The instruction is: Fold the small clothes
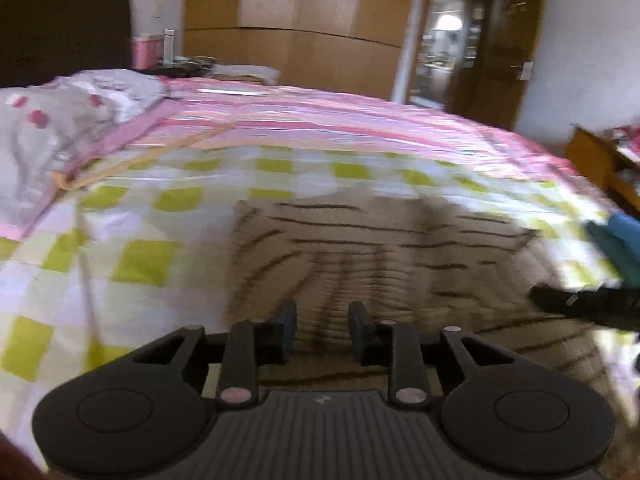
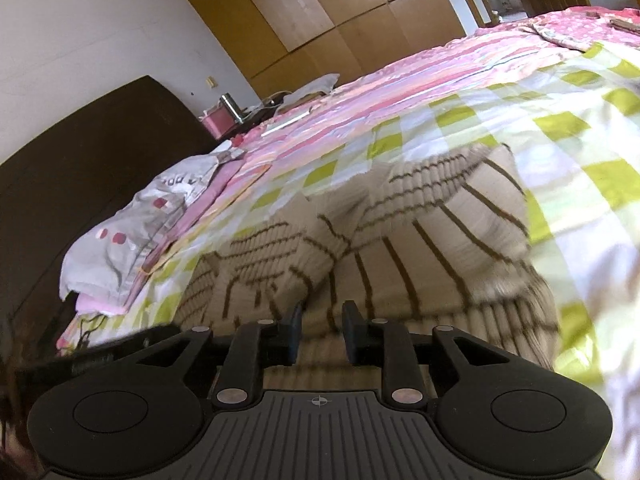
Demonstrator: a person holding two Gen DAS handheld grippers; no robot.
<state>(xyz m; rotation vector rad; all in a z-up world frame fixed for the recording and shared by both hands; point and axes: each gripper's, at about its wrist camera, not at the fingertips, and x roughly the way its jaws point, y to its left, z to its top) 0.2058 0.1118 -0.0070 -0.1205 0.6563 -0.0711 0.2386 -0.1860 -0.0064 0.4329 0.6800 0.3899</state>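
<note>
Two wrist-cam views over a bed. Both grippers hang low over a beige knit sweater point(image 1: 392, 256) w/ thin dark-brown stripes.

Risks, as a judgement: the knit looks thick and soft, so a pinch may catch only the top layer, and the layer under it would then drag and bunch. The left view is motion-blurred, suggesting fast movement; a rushed grab could miss the hem or skew the garment on the slippery-looking bedspread point(image 1: 132, 256). The grippers are near each other, so they could also bump.

Left gripper point(image 1: 322, 330): fingers apart, nothing between them, sweater just past the tips. Right gripper point(image 2: 322, 330): fingers also apart, holding nothing, tips above the sweater's near edge; contact w/ the fabric can't be told.

Sweater: ribbed knit, lying near-centre on the green-and-white checked bedspread. In the right view a fold or sleeve lies doubled over the left part, making a raised ridge, so it isn't flat. Whether it's partly folded or just rumpled can't be told.

Far left: a grey pillow point(image 1: 48, 128) w/ pink spots. Far side: a pink striped sheet point(image 1: 320, 116).
</note>
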